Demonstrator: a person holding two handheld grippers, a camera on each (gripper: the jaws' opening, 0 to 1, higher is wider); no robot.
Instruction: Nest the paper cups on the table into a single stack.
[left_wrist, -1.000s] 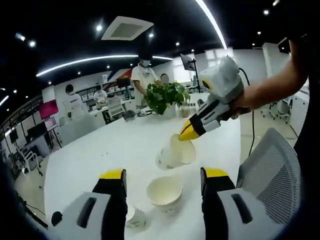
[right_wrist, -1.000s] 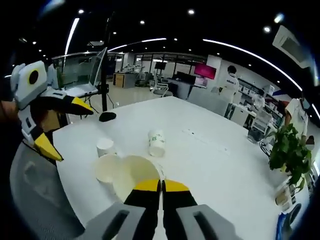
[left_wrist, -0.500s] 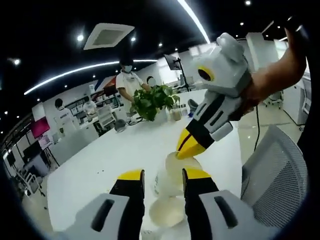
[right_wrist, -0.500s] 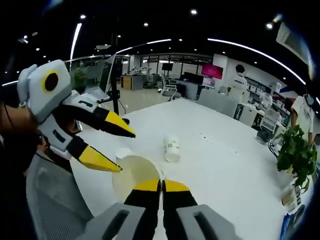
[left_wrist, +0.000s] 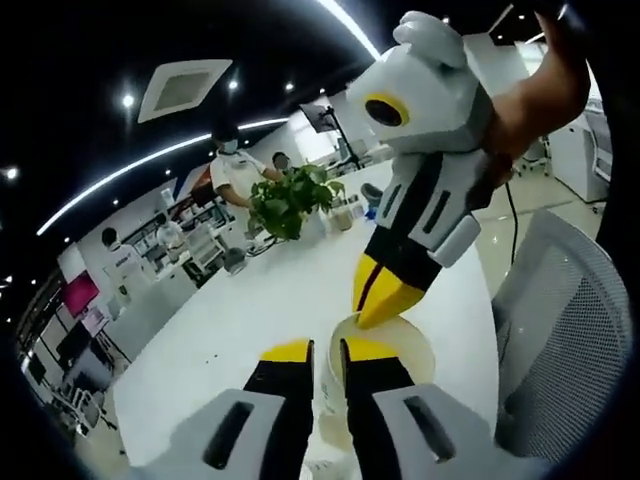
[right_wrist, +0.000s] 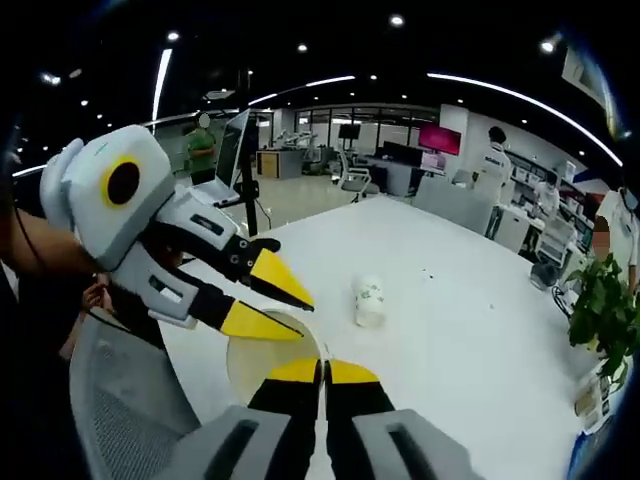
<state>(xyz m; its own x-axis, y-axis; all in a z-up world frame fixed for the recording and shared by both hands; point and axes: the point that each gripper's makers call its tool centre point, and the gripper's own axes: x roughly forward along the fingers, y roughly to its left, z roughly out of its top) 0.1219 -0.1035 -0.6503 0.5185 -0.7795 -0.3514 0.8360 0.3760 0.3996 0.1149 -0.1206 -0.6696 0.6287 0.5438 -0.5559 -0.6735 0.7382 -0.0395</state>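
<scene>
Left gripper view: the left gripper rises from the bottom edge, its yellow-tipped jaws drawn close with only a thin gap, the wall of a white paper cup caught between them. The cup's round open mouth shows just right of the jaws, above the white table. The right gripper reaches down from the upper right, held in a hand; its yellow tips are closed on the cup's rim. A second cup appears to lie below, between the jaws, but it is too hidden to tell. A potted plant stands at the table's far end, with people behind it. A mesh chair is at right. No writing can be read.

Right gripper view: the right gripper has its jaws pressed together on the near rim of the cup, whose pale, cream-coloured interior faces the camera. The left gripper comes in from the left, its two yellow tips set a little apart over the cup's far rim. Another cup, white with a small green mark too small to read, lies on its side on the table, well apart from the held one. The plant stands at the right edge.
</scene>
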